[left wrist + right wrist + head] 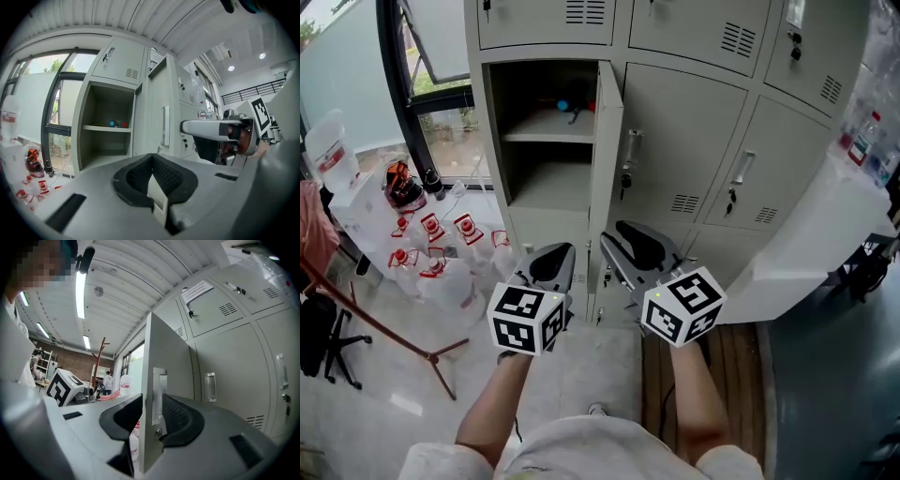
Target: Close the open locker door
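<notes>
Right gripper [152, 414] stands open astride the door's [168, 357] free edge, the handle [158, 394] between its pads and neither pad pressing. Left gripper [551, 265], closed and empty, hovers just left of the door. Door juts straight out from the locker [694, 131], wide open.

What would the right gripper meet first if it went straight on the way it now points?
The open locker door. Its edge seems to stand between the open jaws of the right gripper, so going on would push onto it; exact depth is unclear.
</notes>
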The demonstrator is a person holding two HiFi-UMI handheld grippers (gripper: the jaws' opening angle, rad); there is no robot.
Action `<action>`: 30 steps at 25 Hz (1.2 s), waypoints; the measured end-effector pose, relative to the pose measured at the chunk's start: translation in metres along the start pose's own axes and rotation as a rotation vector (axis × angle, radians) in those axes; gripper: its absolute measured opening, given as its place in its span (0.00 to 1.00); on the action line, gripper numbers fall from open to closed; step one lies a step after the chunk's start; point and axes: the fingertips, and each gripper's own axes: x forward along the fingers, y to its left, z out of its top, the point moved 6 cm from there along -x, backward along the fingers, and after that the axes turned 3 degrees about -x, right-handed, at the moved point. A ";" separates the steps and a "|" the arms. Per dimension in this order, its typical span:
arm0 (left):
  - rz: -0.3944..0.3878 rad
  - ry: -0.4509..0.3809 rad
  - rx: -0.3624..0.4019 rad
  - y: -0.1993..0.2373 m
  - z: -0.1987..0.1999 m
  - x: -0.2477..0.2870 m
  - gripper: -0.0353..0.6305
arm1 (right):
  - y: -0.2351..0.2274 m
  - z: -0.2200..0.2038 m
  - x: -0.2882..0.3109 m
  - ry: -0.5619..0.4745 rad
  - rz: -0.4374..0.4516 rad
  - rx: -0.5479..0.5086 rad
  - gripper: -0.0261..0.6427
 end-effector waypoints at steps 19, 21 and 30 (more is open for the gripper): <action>0.220 0.013 -0.006 0.028 -0.003 0.001 0.06 | 0.005 0.000 0.040 -0.041 0.263 -0.073 0.21; 0.248 0.013 -0.009 0.032 -0.004 -0.003 0.06 | 0.005 -0.001 0.045 -0.047 0.291 -0.039 0.22; 0.328 0.002 -0.025 0.031 -0.004 -0.004 0.06 | 0.004 -0.002 0.056 -0.059 0.382 0.007 0.22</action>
